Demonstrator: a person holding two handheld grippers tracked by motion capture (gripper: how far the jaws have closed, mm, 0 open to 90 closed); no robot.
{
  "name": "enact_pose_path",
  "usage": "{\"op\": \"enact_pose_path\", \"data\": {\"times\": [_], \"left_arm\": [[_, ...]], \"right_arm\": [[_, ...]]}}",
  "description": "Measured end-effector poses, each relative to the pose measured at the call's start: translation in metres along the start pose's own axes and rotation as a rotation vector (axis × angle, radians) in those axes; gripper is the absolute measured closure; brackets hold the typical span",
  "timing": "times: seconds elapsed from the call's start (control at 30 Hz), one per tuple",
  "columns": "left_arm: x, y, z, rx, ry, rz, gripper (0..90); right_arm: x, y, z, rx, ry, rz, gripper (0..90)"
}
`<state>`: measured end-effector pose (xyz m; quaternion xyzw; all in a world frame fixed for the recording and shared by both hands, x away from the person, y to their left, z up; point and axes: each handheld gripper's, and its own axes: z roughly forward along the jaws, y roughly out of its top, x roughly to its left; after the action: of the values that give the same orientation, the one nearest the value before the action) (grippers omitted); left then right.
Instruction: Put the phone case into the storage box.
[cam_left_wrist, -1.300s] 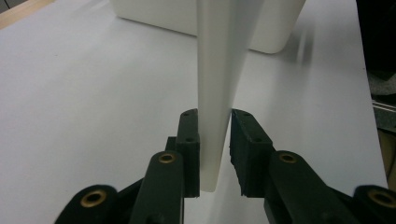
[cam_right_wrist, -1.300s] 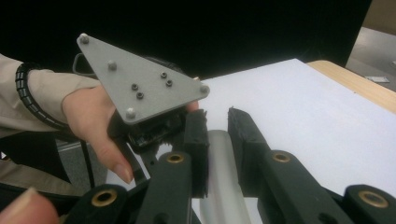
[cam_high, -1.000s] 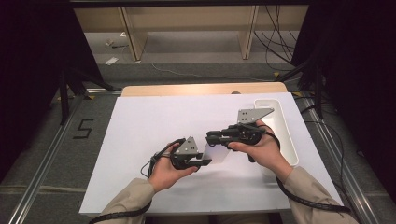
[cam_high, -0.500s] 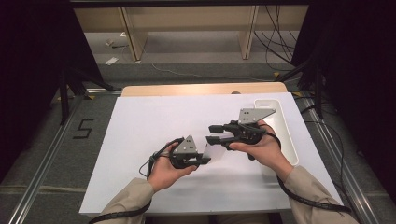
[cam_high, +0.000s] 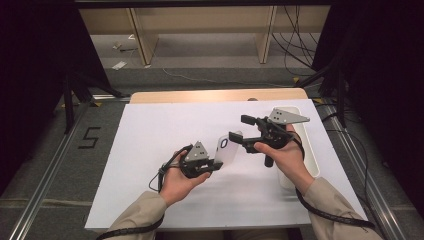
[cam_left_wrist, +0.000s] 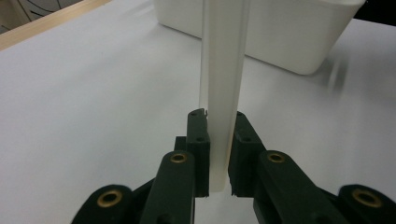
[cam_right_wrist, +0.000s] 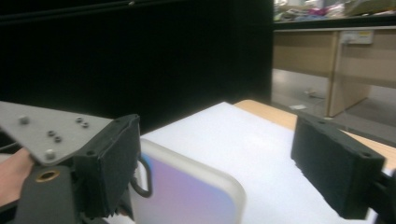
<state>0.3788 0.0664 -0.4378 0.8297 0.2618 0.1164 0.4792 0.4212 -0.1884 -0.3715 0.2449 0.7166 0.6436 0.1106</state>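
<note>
A translucent white phone case (cam_high: 226, 150) with a dark camera cut-out stands on edge above the white table. My left gripper (cam_high: 218, 164) is shut on its lower end. In the left gripper view the case (cam_left_wrist: 224, 70) rises between the pressed pads of that gripper (cam_left_wrist: 218, 154). My right gripper (cam_high: 239, 128) points left at the case's upper end. Its jaws have just been opening and stand wide apart. In the right gripper view the case (cam_right_wrist: 187, 196) lies beside the left jaw of the right gripper (cam_right_wrist: 219, 172), touched by neither pad.
A long white tray (cam_high: 307, 155) lies along the table's right side, under my right wrist; it shows as a white bin (cam_left_wrist: 289, 32) behind the case. The white sheet (cam_high: 150, 140) covers the table. A wooden strip (cam_high: 200, 96) marks the far edge.
The right gripper's jaws went from shut at the case's upper end to wide apart. The left gripper and the case stayed where they were.
</note>
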Motion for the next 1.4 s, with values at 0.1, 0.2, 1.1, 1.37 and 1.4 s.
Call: {"op": "enact_pose_path", "data": {"times": [0.1,0.2,1.1,1.37,1.4], "left_arm": [[0.000,0.001,-0.002,-0.008,0.022,-0.024,80.8],[0.002,0.001,-0.003,-0.019,0.044,-0.053,80.8],[-0.004,0.005,0.004,-0.036,0.109,-0.115,80.8],[-0.009,0.009,0.010,-0.037,0.110,-0.104,80.8],[-0.009,0.010,0.010,-0.035,0.112,-0.101,80.8]], "right_arm": [[0.000,-0.002,0.000,-0.006,-0.037,0.009,15.3],[0.002,-0.003,0.001,-0.003,-0.056,0.007,13.9],[0.017,-0.016,0.021,0.026,-0.131,0.046,0.4],[0.019,-0.016,0.025,0.025,-0.145,0.055,0.4],[0.019,-0.016,0.025,0.023,-0.146,0.058,0.4]]}}
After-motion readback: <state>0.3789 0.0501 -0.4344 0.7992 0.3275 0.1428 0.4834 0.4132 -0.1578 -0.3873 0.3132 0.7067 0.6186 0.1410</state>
